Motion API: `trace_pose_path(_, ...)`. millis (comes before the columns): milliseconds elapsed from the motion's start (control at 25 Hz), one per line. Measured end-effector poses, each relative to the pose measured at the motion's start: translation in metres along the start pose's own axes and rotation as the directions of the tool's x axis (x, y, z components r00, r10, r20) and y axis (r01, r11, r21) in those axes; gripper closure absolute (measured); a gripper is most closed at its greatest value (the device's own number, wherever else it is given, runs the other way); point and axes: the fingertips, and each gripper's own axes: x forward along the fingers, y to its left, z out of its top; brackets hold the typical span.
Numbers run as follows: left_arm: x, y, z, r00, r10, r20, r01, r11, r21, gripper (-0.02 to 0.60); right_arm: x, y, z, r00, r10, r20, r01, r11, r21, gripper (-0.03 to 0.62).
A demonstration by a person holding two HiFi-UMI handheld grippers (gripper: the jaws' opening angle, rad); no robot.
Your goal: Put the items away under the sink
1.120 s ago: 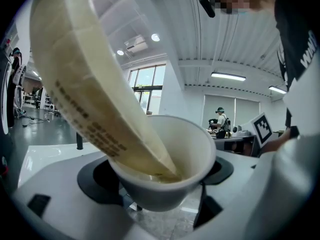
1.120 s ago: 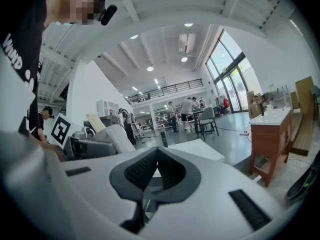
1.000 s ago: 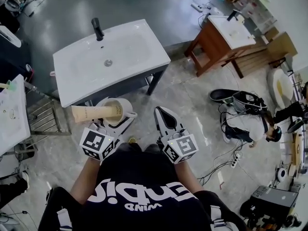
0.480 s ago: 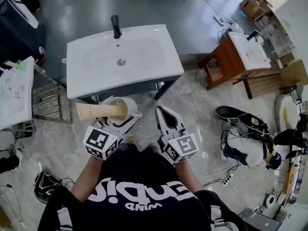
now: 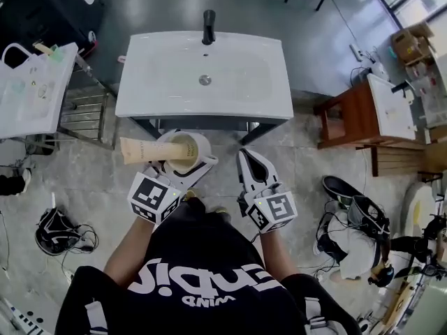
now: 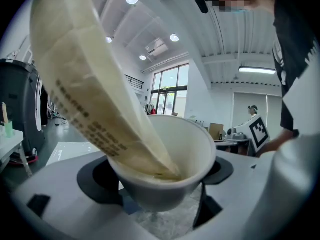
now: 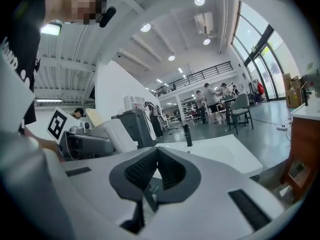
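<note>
My left gripper (image 5: 187, 166) is shut on a white cup (image 5: 184, 151) that holds a cream tube (image 5: 144, 149) leaning out to the left. In the left gripper view the cup (image 6: 170, 164) fills the space between the jaws and the tube (image 6: 95, 94) slants up to the upper left. My right gripper (image 5: 253, 167) is shut with nothing in it; its pads (image 7: 150, 171) meet. Both grippers hover just in front of the white sink (image 5: 160, 82) on its dark stand, which has a black tap (image 5: 208, 26) at the back. The space under the sink is hidden from above.
A white counter (image 5: 31, 93) with small items stands at the left, with a metal rack (image 5: 84, 117) beside it. A wooden washstand (image 5: 367, 121) is at the right. Shoes and cables (image 5: 356, 222) lie on the floor at the right, a black bag (image 5: 59, 230) at the left.
The view has swung so the sink now sits straight ahead and nearer the centre. Both grippers keep their hold and spacing; the cup and tube stay in the left gripper.
</note>
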Motion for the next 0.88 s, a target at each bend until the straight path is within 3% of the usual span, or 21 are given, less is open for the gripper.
trace_pose_path(560,-0.004,0.022,-0.028,0.997,0.07,-0.022,-0.07,0.997,-0.014,0.118,0.03,0.009,-0.025,0.994,0.091,-0.056,-0.091,0.996,-0.011,0.576)
trace_pose_path(880,0.004,0.04,-0.074,0.996,0.088,-0.031,-0.089,0.996,-0.008,0.117,0.043,-0.005,-0.074,0.994,0.086,-0.066,-0.087,0.996,-0.007,0.576)
